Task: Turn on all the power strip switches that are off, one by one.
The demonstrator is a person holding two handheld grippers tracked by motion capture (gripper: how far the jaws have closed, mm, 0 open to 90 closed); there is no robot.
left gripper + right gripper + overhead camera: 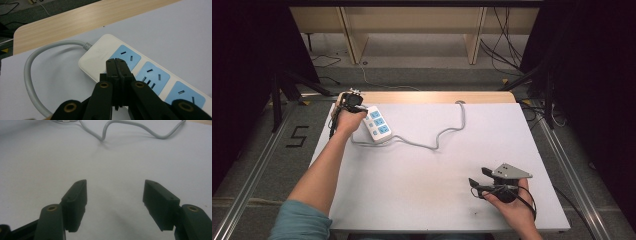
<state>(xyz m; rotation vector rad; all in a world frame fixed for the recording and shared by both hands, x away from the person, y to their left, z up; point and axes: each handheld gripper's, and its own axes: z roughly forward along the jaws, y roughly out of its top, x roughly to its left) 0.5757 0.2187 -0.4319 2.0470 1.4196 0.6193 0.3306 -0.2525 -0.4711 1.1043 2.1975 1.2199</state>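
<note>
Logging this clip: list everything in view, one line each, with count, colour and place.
power strip: 1, white with three blue sockets, far left of the table, under the left gripper
power strip cable: 1, grey, snaking from the strip to the table's far edge
table: 1, white top with a wood strip along the far edge
left gripper: 1, black, jaws closed with nothing between them, tips over the strip's cable end
right gripper: 1, black, jaws apart and empty, above the bare tabletop near right
forearms: 2, left one with a teal sleeve
</note>
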